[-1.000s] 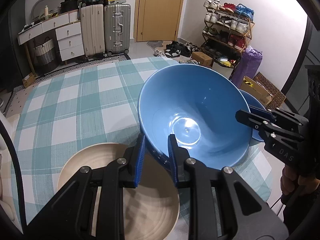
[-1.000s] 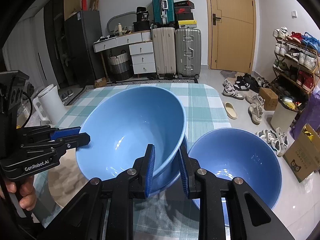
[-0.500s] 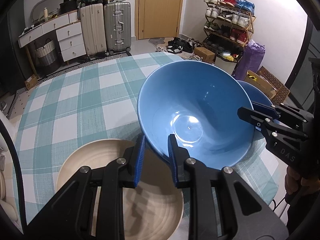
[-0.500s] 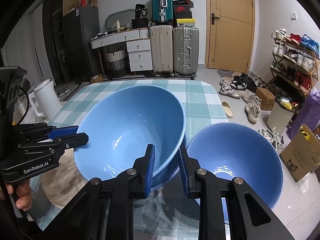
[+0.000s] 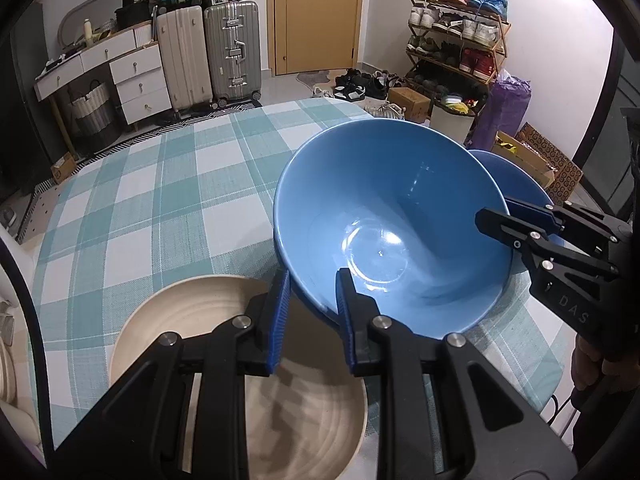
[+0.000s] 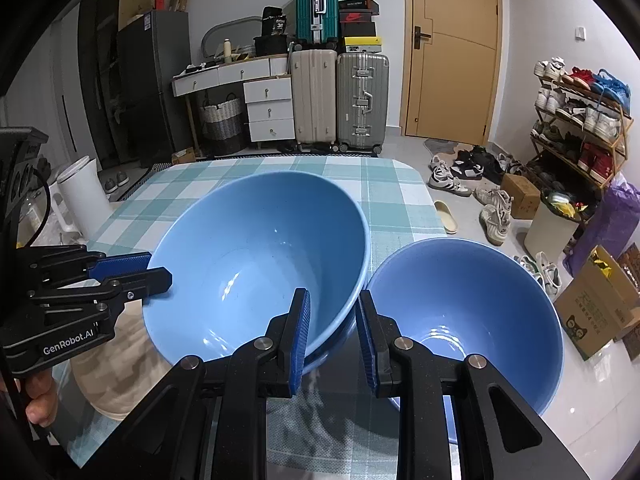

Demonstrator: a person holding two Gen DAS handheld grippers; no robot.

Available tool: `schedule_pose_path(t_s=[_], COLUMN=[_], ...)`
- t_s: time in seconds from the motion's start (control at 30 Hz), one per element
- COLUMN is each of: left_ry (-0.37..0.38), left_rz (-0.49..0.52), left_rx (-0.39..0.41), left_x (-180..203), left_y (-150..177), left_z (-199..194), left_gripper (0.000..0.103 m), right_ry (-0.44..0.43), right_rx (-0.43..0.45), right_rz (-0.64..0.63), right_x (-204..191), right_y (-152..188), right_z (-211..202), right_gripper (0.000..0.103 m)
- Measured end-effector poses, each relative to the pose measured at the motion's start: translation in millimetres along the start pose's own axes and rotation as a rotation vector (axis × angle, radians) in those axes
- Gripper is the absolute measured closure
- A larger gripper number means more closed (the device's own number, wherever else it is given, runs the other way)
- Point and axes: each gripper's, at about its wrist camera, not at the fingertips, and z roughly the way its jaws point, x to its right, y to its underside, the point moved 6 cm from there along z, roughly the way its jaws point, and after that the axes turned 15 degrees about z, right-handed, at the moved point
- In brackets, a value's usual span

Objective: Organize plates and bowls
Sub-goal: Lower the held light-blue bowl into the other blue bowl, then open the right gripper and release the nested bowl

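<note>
Both grippers hold one large blue bowl (image 5: 384, 216) by opposite rims, lifted and tilted above the checked tablecloth. My left gripper (image 5: 312, 296) is shut on its near rim in the left wrist view; my right gripper (image 6: 332, 320) is shut on the other rim of the bowl (image 6: 256, 256). A second blue bowl (image 6: 472, 312) stands just right of it, also seen behind the held bowl (image 5: 508, 176). A beige plate (image 5: 200, 320) lies under my left gripper. The left gripper shows in the right wrist view (image 6: 132, 268); the right gripper shows in the left wrist view (image 5: 504, 216).
The table with the teal checked cloth (image 5: 160, 184) ends close to the right of the second bowl. More pale dishes (image 5: 8, 364) sit at the far left edge. Suitcases, a dresser, a shoe rack and boxes stand on the floor beyond.
The held bowl has risen slightly and shifted a little toward the second blue bowl; both grippers stay shut on its rim.
</note>
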Motion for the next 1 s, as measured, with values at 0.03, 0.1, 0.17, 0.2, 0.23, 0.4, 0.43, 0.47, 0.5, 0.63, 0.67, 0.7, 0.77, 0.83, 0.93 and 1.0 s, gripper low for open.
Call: schedule_pose_path(t_s=[0.03,0.1,0.17,0.2,0.23,0.4,0.43,0.47,0.5,0.63,0.67,0.7,0.77,0.83,0.93,1.0], left_ry=[-0.002,-0.003,-0.004,-0.007,-0.006,-0.008,-0.009,-0.009,-0.009,-0.009,-0.005,-0.007,-0.007,-0.008,-0.002,0.015], left_rz=[0.001,0.0,0.0,0.002,0.003,0.005,0.005,0.005,0.006,0.009,0.009,0.011,0.013,0.01,0.001,-0.011], left_rx=[-0.001,-0.004,-0.009,-0.011,-0.011,-0.015,-0.018,-0.021,-0.02,-0.016,-0.013,-0.011,-0.008,-0.01,-0.018,-0.025], left_x=[0.0,0.1,0.4,0.4,0.4,0.8,1.2,0.9,0.3,0.0,0.1,-1.0,-1.1,-1.1,-3.3,-3.5], left_y=[0.0,0.4,1.1,1.3,1.4,2.0,2.4,3.1,3.4,3.1,2.7,2.4,2.2,2.5,3.5,3.7], left_z=[0.5,1.3,2.6,3.6,3.2,5.0,5.6,6.8,7.5,7.7,7.2,7.1,6.6,6.5,6.2,5.3], left_gripper=[0.084,0.084,0.084,0.084,0.084,0.084,0.084,0.084,0.084,0.084,0.084,0.084,0.084,0.084,0.083,0.081], right_ry=[0.0,0.003,0.001,0.001,0.001,0.014,0.018,0.02,0.023,0.029,0.028,0.028,0.032,0.025,0.012,0.009], right_rx=[0.0,-0.001,-0.002,-0.003,-0.003,0.009,0.01,0.011,0.012,0.024,0.024,0.023,0.027,0.034,0.038,0.039], right_rz=[0.002,0.007,0.013,0.016,0.018,0.017,0.015,0.012,0.007,-0.009,-0.008,-0.005,-0.011,-0.019,-0.032,-0.029], right_x=[0.8,0.9,1.4,1.7,2.3,4.4,5.0,4.9,5.0,3.3,3.7,4.7,4.9,4.2,3.2,3.9], right_y=[0.3,1.0,1.9,2.2,2.7,2.5,2.8,4.0,4.9,6.4,6.2,6.4,7.2,6.7,6.2,7.4], right_z=[-0.6,0.4,1.3,1.8,2.0,3.3,3.5,4.0,4.1,3.9,4.6,5.2,4.6,2.0,-1.0,-2.1], right_gripper=[0.08,0.079,0.079,0.08,0.08,0.08,0.08,0.08,0.079,0.079,0.078,0.078,0.078,0.078,0.077,0.075])
